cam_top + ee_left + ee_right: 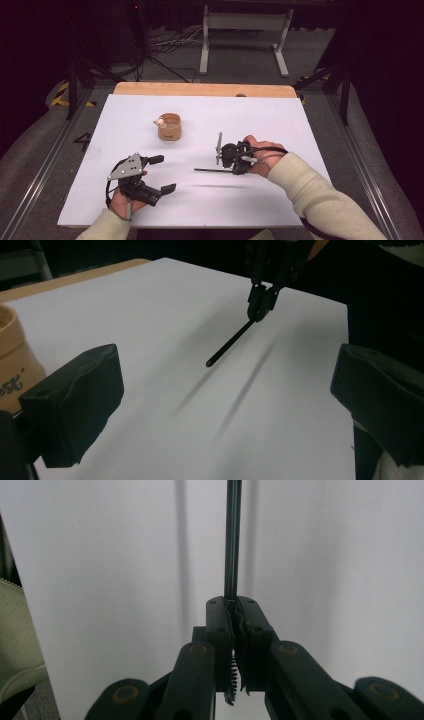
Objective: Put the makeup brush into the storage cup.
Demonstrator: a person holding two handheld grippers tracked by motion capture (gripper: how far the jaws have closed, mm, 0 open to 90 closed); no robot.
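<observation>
A thin black rod (212, 170) hangs level above the white sheet (280, 125), pointing left, with its shadow on the sheet below it. My right gripper (233, 170) is shut on the rod's right end. In the right gripper view the two jaws (234, 605) press together around the rod (232, 540), which runs straight up and away. My left gripper (164, 174) stands open at the front left with nothing between its fingers. In the left gripper view its wide-apart jaws (225, 405) frame the rod (230, 344) and the right gripper (257, 312) beyond.
A tan round cup (169, 127) with a small white thing at its rim stands left of the sheet's middle; its side shows in the left gripper view (10, 355). A wooden table edge (200, 89) runs along the back. A pale sleeve (15, 640) is beside the right gripper.
</observation>
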